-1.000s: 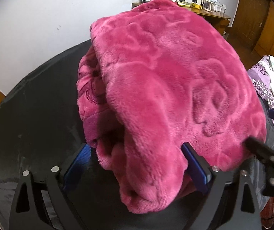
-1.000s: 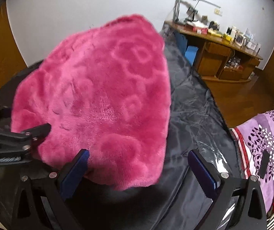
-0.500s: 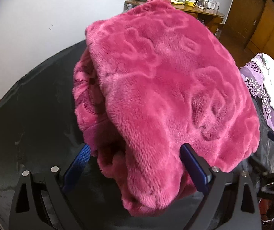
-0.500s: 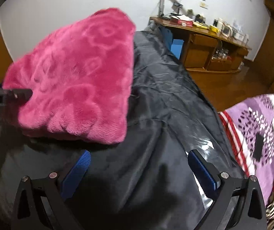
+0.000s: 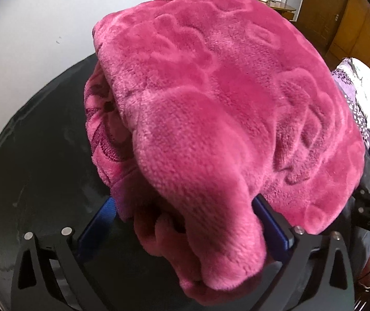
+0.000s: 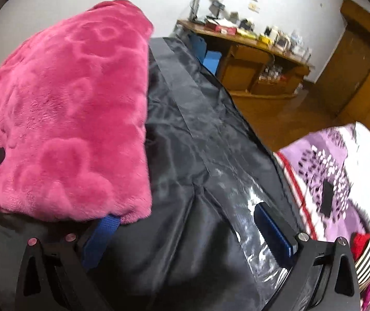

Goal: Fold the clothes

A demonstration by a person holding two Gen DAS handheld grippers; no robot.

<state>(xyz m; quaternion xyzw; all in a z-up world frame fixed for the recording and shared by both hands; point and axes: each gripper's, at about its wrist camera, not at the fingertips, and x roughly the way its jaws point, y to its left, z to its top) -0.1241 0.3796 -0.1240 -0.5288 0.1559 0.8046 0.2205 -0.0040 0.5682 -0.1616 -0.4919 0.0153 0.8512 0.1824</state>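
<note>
A folded pink plush garment [image 5: 223,103] with an embossed flower pattern lies on a black cloth-covered surface [image 5: 42,142]. It fills the left wrist view. My left gripper [image 5: 185,220] is open, and a thick fold of the garment bulges between its blue pads [image 5: 99,223]. In the right wrist view the garment [image 6: 68,108] lies at the left. My right gripper [image 6: 187,220] is open and empty over the black cloth [image 6: 197,155], its left pad at the garment's near corner.
A wooden desk [image 6: 249,59] with small items stands against the white wall at the back. A purple patterned bedcover [image 6: 340,168] lies at the right with a dark phone [image 6: 326,199] on it. Wooden doors are behind.
My right gripper has pulled back and right, off the garment's edge, and now sits over bare black cloth. My left gripper has moved closer in, with the fold still between its fingers.
</note>
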